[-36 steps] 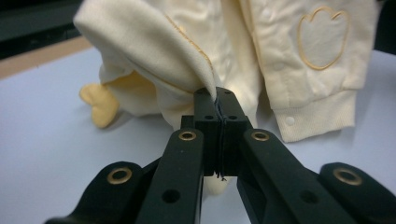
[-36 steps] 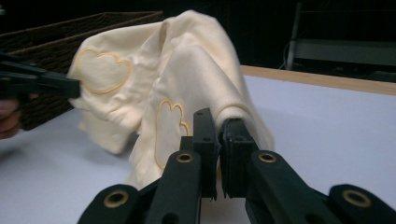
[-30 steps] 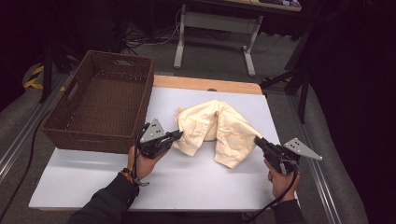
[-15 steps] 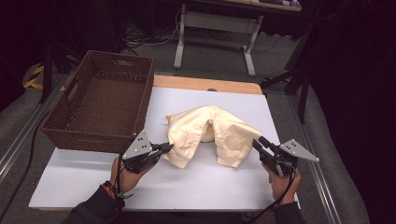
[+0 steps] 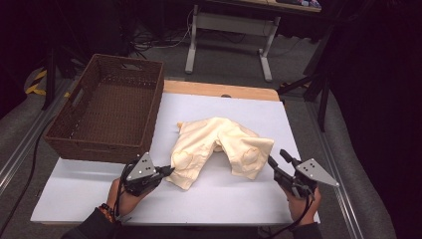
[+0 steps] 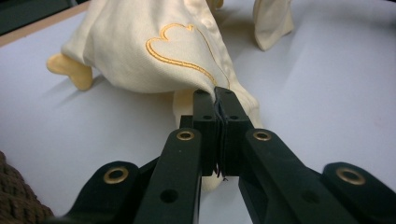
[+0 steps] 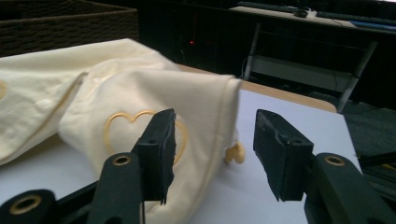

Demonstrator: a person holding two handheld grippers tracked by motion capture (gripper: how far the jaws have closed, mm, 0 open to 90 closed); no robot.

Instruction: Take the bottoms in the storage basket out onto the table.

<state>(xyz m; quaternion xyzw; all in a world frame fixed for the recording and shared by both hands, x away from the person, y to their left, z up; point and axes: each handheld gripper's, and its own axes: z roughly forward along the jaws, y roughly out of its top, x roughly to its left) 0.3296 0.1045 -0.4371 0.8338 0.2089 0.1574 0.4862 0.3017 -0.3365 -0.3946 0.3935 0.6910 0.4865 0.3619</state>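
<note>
The white bench [image 5: 99,189] has a brown basket [image 5: 107,107] and little yellow pants [image 5: 219,144] in the middle. The left gripper [image 5: 169,171] pinches one pant leg tight. The right gripper [image 5: 276,158] has just been opening, its jaws apart beside the other leg

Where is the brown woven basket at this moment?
In the high view, the brown woven basket sits at the left rear of the white table, left of the cream cloth trousers.
</note>
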